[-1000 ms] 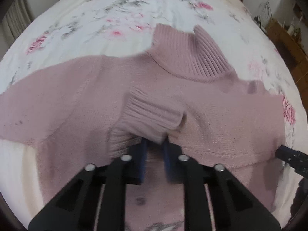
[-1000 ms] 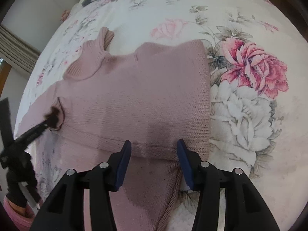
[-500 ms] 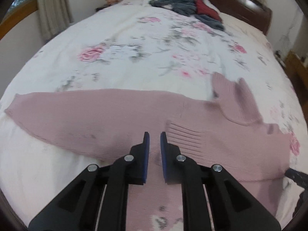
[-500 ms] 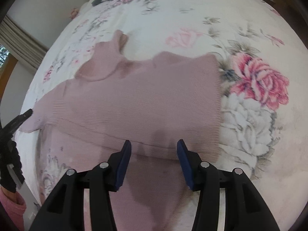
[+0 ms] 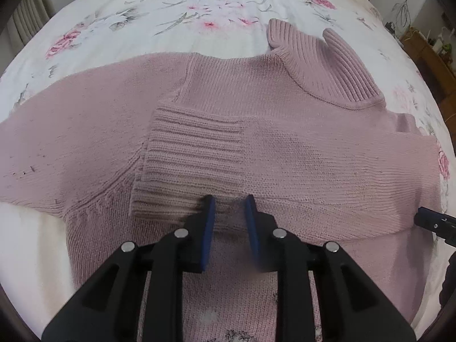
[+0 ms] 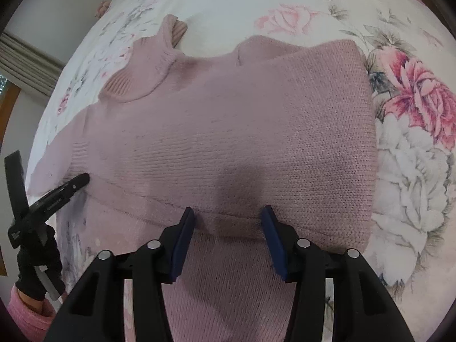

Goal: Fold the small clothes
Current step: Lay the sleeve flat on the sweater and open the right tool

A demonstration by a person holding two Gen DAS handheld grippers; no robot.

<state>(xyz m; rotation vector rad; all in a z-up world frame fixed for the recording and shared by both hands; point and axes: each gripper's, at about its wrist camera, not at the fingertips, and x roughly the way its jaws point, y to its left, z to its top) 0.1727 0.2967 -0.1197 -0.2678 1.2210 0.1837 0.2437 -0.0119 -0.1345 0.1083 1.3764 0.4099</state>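
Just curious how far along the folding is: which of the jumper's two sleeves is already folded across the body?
The sleeve lying across the chest, its ribbed cuff beside the left gripper. The other sleeve lies spread flat towards the left over the bedspread.

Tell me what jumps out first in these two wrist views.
A dusty-pink knit sweater fills both views, spread on a rose-print bedspread, its ribbed turtleneck collar pointing up the bed. One sleeve lies folded across the chest, its ribbed cuff just ahead of the open left gripper. The right gripper, also open, sits at the folded sleeve's lower edge, beside a big pink rose on the sheet.
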